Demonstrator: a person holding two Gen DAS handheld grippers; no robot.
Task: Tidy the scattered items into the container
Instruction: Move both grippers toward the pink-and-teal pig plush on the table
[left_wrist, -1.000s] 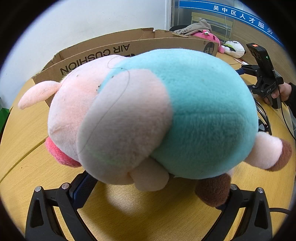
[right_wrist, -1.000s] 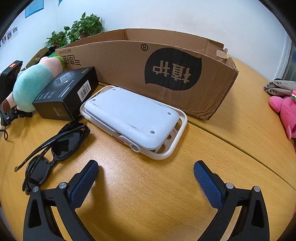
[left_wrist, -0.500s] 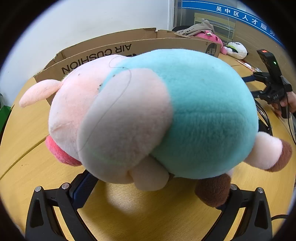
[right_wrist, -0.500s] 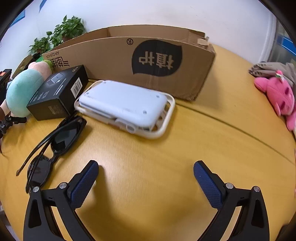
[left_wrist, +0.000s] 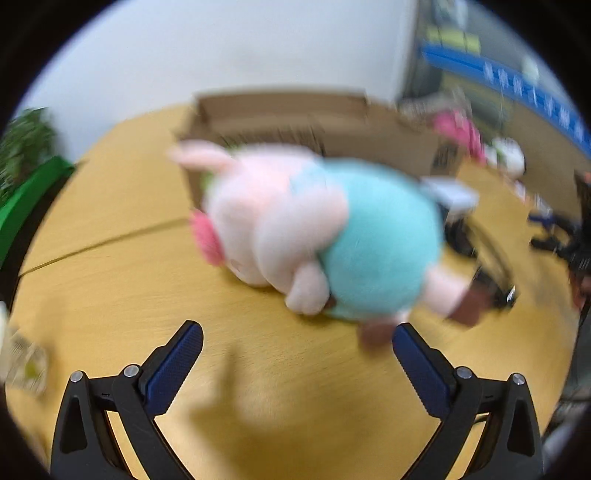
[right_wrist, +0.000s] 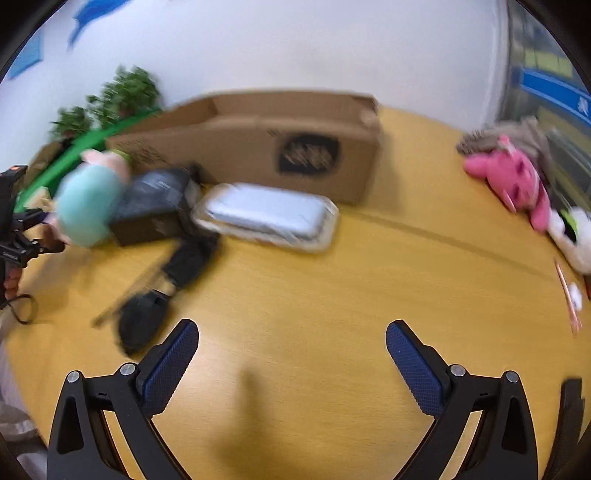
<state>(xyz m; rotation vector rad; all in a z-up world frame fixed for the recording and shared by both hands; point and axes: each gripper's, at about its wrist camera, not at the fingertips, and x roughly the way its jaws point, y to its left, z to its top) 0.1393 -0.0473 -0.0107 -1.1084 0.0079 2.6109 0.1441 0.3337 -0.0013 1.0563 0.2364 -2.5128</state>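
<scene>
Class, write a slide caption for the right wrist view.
Open right claw above wooden table, facing cardboard box, white device, sunglasses.

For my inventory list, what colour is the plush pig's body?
Turquoise body on the pink-headed plush pig, seen best in the left wrist view.

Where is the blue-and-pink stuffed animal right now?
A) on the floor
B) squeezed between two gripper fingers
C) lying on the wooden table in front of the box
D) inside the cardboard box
C: the stuffed animal lies on the table before the cardboard box, beyond the left gripper.
</scene>
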